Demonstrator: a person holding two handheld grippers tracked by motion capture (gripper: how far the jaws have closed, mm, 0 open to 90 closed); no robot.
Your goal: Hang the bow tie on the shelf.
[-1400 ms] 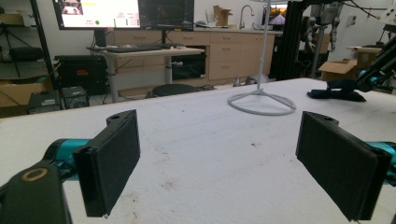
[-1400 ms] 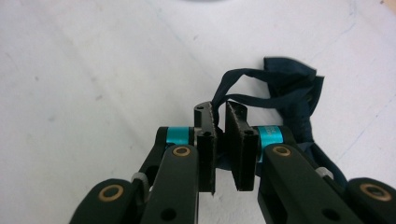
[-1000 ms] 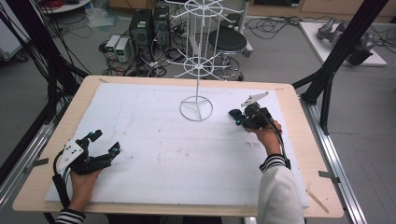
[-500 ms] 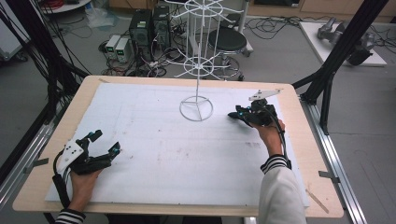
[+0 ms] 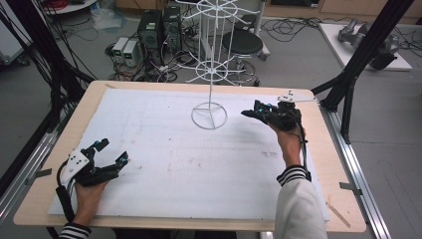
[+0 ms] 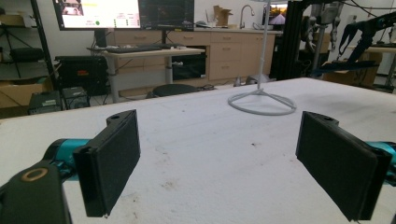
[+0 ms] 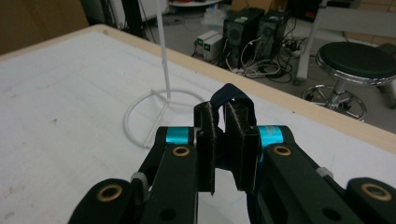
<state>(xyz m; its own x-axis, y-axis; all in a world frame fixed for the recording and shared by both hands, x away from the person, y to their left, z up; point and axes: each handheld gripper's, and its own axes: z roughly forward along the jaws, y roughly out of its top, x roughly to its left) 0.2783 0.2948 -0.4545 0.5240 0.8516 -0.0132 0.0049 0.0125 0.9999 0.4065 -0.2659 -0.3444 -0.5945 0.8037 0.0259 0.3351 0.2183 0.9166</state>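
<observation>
White foam board [image 5: 164, 149] covers your table, wire rack [image 5: 209, 115] standing mid-back. Your right gripper [image 7: 223, 116] is clamped on a dark strap [image 7: 229, 95] just beside the rack's ring base; your left gripper [image 5: 110, 153] rests wide open, holding nothing

Probably a robotics lab: computer towers [image 5: 159, 30] on the floor, tangled cables [image 5: 59, 74], monitors [image 6: 123, 13].

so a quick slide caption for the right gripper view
Right gripper shut on a dark strap loop, near the white wire rack's ring base.
</observation>
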